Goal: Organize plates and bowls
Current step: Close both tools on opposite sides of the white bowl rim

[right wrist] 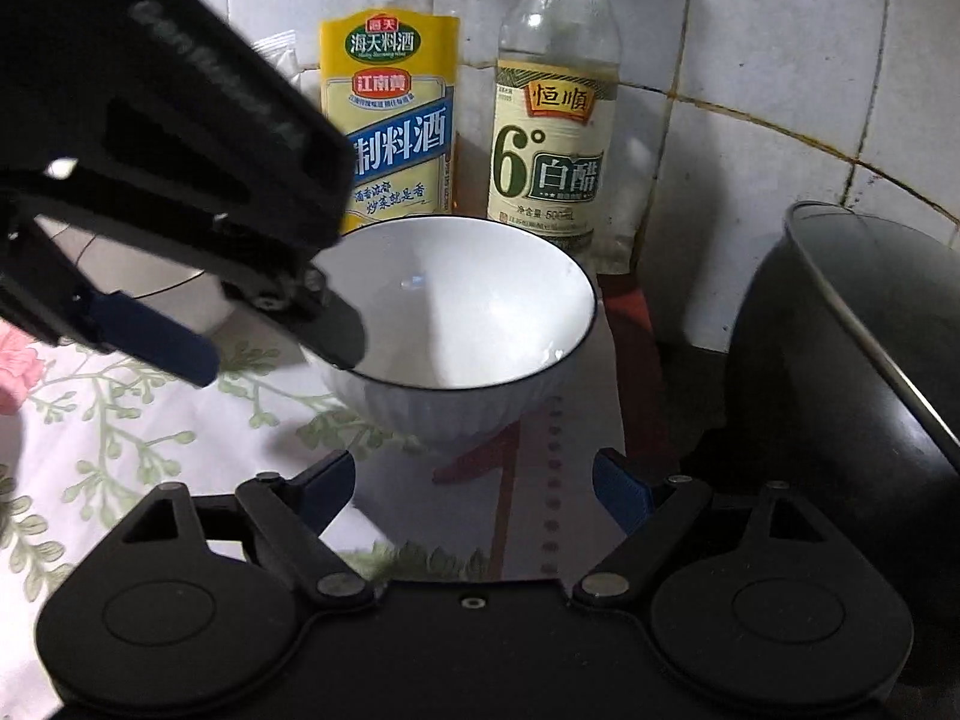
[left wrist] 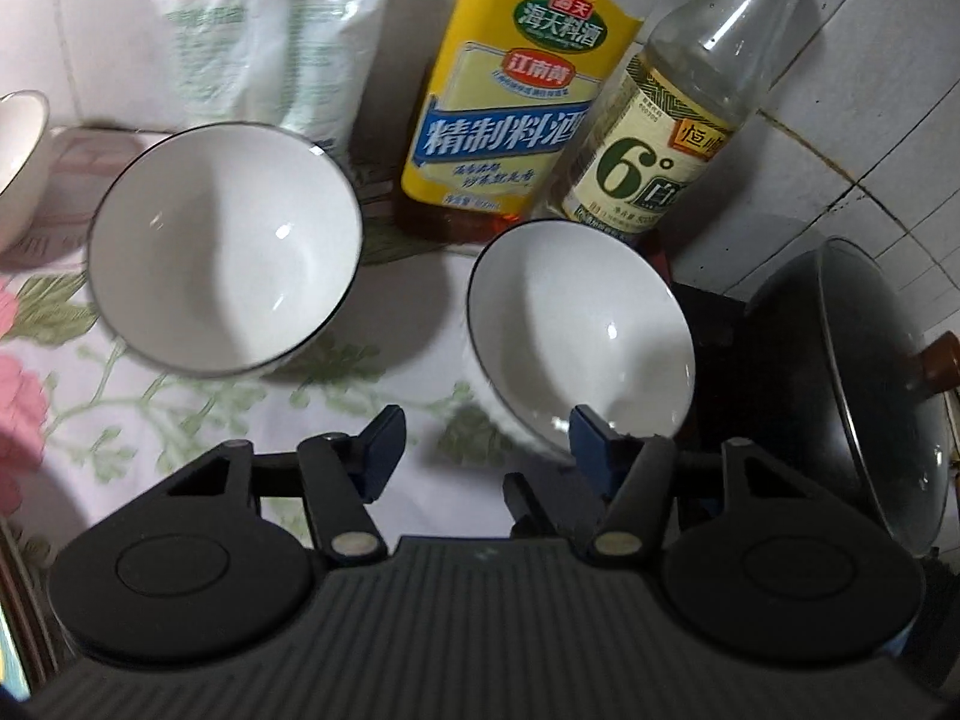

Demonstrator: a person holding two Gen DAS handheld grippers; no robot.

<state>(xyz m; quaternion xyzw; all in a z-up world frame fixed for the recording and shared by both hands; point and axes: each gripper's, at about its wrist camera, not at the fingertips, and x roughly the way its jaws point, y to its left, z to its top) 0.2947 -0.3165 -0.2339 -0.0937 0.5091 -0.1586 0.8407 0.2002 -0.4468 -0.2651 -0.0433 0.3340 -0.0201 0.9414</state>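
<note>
Two white bowls with dark rims stand on a floral tablecloth (left wrist: 198,420). In the left wrist view the left bowl (left wrist: 225,249) is ahead to the left and the right bowl (left wrist: 579,336) is just ahead. My left gripper (left wrist: 486,450) is open, its right finger at the right bowl's near rim. In the right wrist view the same bowl (right wrist: 462,306) is ahead of my open, empty right gripper (right wrist: 474,486), and the left gripper (right wrist: 270,324) reaches over its left rim. A third bowl's edge (left wrist: 21,156) shows at far left.
A yellow-labelled cooking wine bottle (left wrist: 510,102), a vinegar bottle (left wrist: 666,138) and a white bag (left wrist: 270,36) stand against the tiled wall. A dark wok (left wrist: 852,396) leans at the right, also in the right wrist view (right wrist: 840,372).
</note>
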